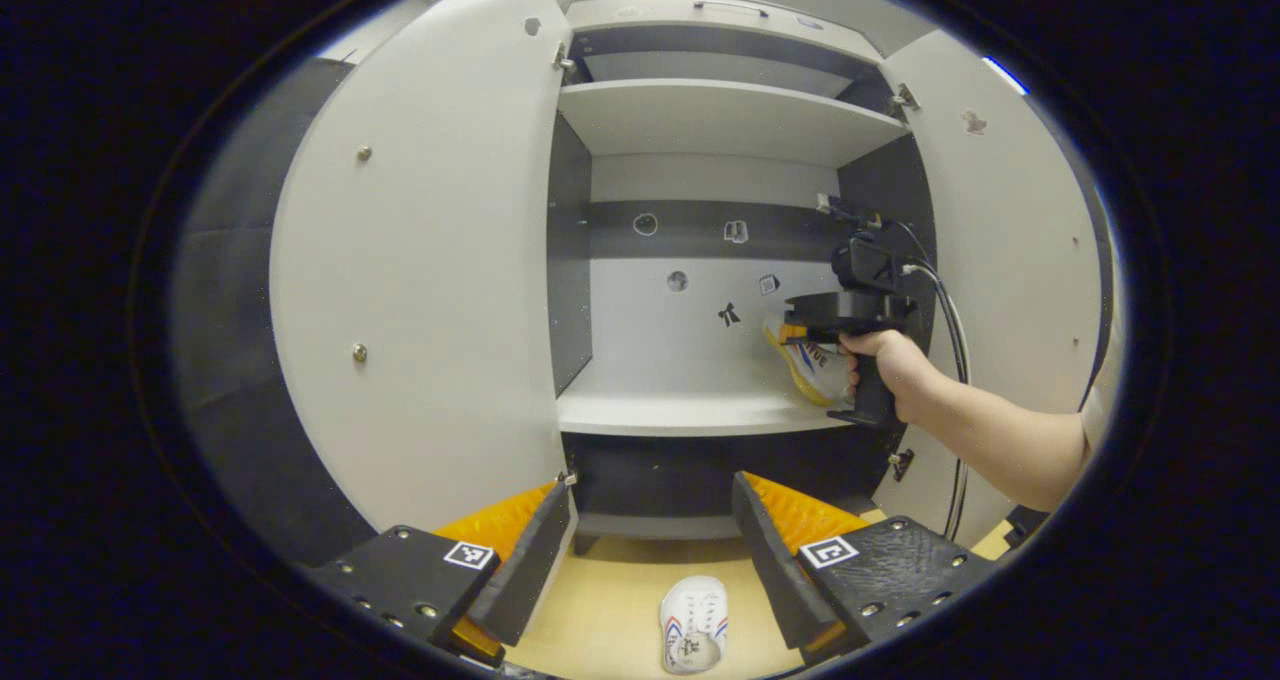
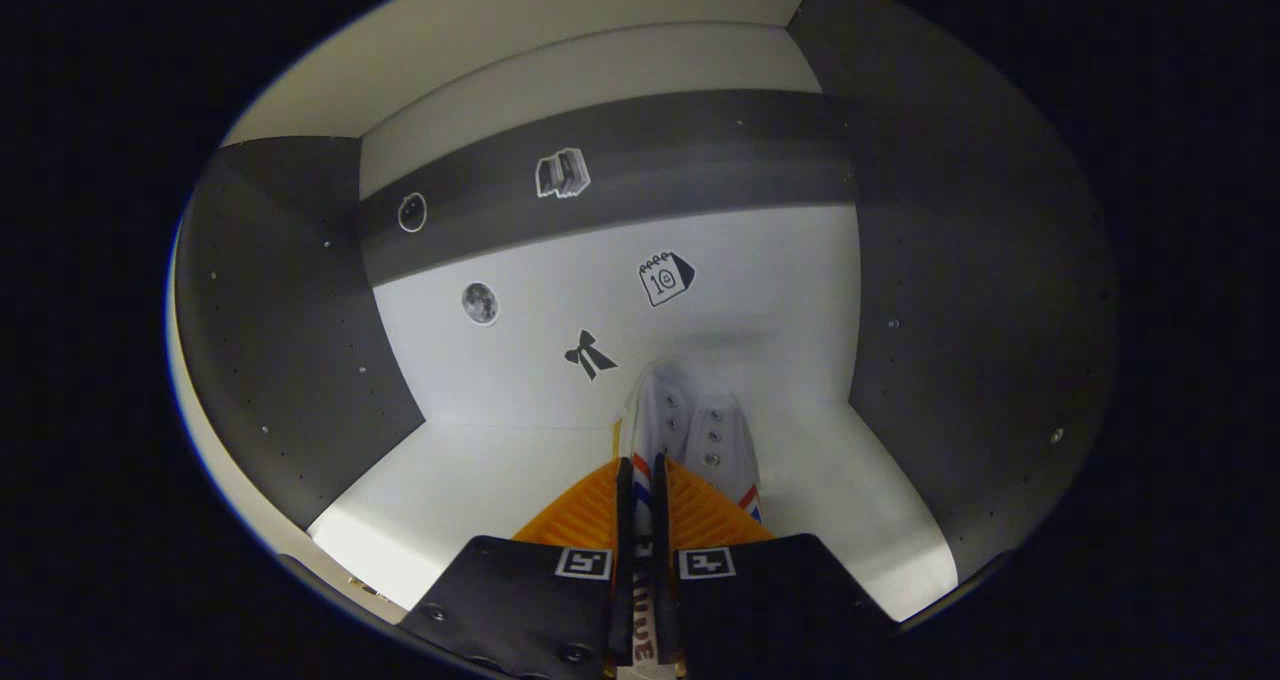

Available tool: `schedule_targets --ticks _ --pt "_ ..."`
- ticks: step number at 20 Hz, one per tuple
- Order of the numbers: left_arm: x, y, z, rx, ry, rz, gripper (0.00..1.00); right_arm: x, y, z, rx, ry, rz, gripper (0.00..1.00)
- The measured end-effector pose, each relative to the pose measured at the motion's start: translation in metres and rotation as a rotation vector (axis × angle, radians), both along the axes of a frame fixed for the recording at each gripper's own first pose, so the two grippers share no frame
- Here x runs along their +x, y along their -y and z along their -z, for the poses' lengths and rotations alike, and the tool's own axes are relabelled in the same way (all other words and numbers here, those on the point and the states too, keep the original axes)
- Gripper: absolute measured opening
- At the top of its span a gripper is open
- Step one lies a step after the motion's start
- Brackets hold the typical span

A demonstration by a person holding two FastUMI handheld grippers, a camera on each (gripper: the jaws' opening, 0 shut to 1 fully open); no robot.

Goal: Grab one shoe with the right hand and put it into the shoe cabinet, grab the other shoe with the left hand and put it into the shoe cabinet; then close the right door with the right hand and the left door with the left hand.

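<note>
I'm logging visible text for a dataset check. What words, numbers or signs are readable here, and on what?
"10": on the calendar sticker on the back wall.
Lettering on the held shoe, between the right tongs: partly hidden, unreadable.
Square markers on the tongs: patterns, no text.
Other stickers: pictures only.
Floor shoe: print too small.

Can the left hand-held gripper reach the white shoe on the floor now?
Probably yes. The left hand-held gripper is open, and the white canvas shoe lies on the tan floor just below its fingers, with nothing between them.
</note>
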State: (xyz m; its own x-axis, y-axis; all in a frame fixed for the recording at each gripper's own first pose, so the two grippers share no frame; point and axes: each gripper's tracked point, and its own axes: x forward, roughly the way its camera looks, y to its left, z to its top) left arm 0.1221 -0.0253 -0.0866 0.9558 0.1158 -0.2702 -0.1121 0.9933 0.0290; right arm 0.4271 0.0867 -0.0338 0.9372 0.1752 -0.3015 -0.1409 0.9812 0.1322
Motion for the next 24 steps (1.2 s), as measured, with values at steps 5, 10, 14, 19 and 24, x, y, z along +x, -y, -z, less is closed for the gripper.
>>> schedule_targets --ticks 5,10,14,19,24 --pt "-0.006 -0.002 0.008 -0.011 -0.013 0.021 0.94 -0.011 -0.006 -0.001 -0.04 0.009 -0.007 0.75" --pt "-0.01 0.0 0.02 -0.006 -0.034 0.134 0.94 -0.061 0.013 -0.017 -0.095 0.075 0.074 0.98" --pt "-0.022 0.006 0.039 -0.022 -0.068 0.246 0.94 -0.116 0.033 -0.025 -0.082 0.101 0.136 0.98" --pt "-0.04 0.023 0.088 -0.013 -0.163 0.351 0.94 -0.202 0.048 -0.012 -0.109 0.088 0.203 0.98" --pt "-0.045 0.032 0.154 0.006 -0.242 0.409 0.94 -0.289 0.046 0.018 -0.152 0.042 0.233 0.98"
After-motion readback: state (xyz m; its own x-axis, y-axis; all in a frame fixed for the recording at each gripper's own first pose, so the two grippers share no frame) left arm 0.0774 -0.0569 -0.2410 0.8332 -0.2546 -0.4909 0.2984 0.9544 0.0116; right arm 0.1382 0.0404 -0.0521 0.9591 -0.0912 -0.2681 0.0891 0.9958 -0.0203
